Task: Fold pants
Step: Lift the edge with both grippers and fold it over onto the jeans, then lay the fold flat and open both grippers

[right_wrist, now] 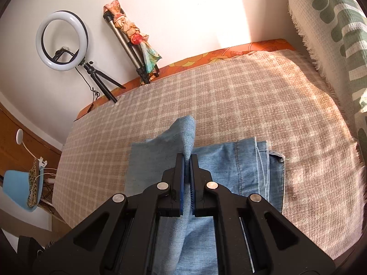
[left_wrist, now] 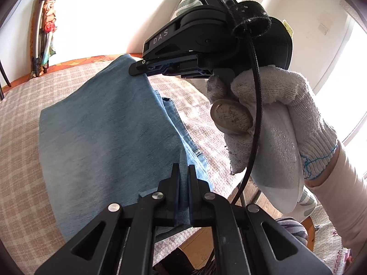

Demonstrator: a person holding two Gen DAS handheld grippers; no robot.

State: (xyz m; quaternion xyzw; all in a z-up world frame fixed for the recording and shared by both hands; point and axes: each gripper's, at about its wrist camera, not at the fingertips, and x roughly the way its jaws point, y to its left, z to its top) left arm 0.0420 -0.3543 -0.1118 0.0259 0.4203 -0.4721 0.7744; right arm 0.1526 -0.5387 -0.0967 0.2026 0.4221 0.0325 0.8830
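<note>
Light blue denim pants (left_wrist: 103, 133) lie partly folded on a checked beige bed cover (left_wrist: 20, 137). My left gripper (left_wrist: 183, 171) is shut on the near edge of the lifted denim layer. My right gripper (left_wrist: 137, 70), held by a white-gloved hand (left_wrist: 275, 114), pinches the far corner of the same layer. In the right wrist view my right gripper (right_wrist: 188, 158) is shut on a raised fold of the pants (right_wrist: 229, 167), above the lower layer whose hem (right_wrist: 263, 160) lies flat to the right.
A ring light on a tripod (right_wrist: 62, 41) and a folded tripod wrapped in a scarf (right_wrist: 135, 43) stand by the wall at the bed's far edge. A patterned green-white cloth (right_wrist: 332, 34) hangs at the right. A blue chair (right_wrist: 20, 190) stands at the left.
</note>
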